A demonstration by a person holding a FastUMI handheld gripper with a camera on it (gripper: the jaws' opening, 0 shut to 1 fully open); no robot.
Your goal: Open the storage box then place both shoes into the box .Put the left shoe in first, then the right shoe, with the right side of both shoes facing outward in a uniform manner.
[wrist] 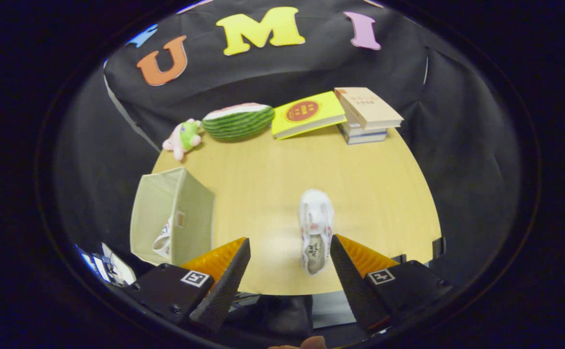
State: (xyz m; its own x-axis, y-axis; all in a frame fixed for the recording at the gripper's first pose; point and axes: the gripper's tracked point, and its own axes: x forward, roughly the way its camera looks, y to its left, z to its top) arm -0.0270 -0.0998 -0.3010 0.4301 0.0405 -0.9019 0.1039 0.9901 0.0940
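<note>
A pale green fabric storage box (185,208) stands open on the wooden table (273,169), to the left of my fingers. One white shoe (164,240) lies inside it, partly hidden by the box wall. The other white shoe (315,230) rests on the table with its toe pointing away and its heel close to my right finger. My gripper (290,245) is open, hovering above the table's near edge; the shoe's heel lies between the fingertips, nearer the right one, and nothing is gripped.
Along the far edge of the table sit a small plush toy (183,138), a watermelon-shaped cushion (238,121), a yellow book (306,114) and a stack of books (366,114). Bare tabletop lies between the box and the shoe.
</note>
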